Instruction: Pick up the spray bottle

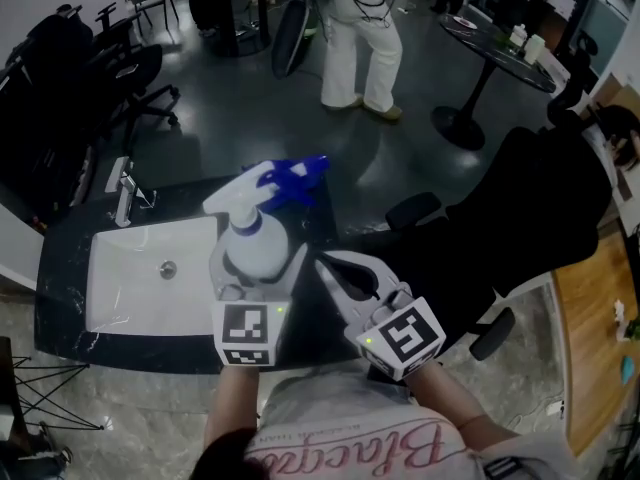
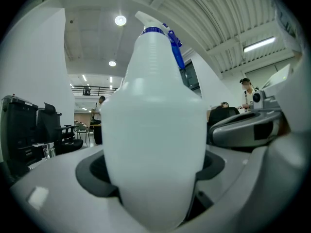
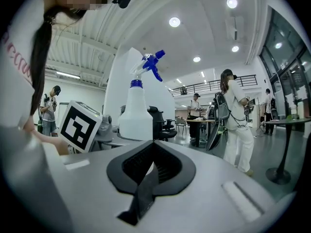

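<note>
Closest in the head view, the left gripper point(image 1: 257, 257) has its jaws closed around the white body of the spray bottle point(image 1: 245, 230), upright above the tabletop point(image 1: 70, 238) and the sink point(image 1: 120, 293). Just beside it, the right gripper point(image 1: 324, 267) has its jaws closed on nothing.

Left gripper view: the bottle fills the space between the jaws, gripped low.

Right gripper view: the bottle stands ahead and left of the closed jaws.

I think the smooth round body may slip or tip if the jaws loosen.
</note>
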The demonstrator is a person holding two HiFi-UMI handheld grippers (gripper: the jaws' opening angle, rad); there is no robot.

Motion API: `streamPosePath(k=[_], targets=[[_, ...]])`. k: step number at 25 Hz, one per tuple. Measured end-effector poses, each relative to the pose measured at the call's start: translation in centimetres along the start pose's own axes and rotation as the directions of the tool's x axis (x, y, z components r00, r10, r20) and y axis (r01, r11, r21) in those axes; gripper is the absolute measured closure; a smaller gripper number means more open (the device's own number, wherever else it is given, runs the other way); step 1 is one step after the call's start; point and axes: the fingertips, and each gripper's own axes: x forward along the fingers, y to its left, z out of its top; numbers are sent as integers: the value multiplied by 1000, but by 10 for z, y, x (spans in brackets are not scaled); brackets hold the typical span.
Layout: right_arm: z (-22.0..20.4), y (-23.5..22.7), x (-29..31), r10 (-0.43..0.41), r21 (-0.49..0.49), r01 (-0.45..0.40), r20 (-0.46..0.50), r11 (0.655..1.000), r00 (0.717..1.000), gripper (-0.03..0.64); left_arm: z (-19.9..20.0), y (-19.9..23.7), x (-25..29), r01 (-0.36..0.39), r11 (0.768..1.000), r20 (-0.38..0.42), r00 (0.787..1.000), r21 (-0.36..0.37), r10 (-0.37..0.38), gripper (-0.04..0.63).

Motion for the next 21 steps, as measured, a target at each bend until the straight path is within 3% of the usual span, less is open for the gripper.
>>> streamPosePath(k=[21], targets=[[22,20,-3,36,-62,-32,52,998,998,617,20,-5,-29,29,999,23,999,-17,-29,176]])
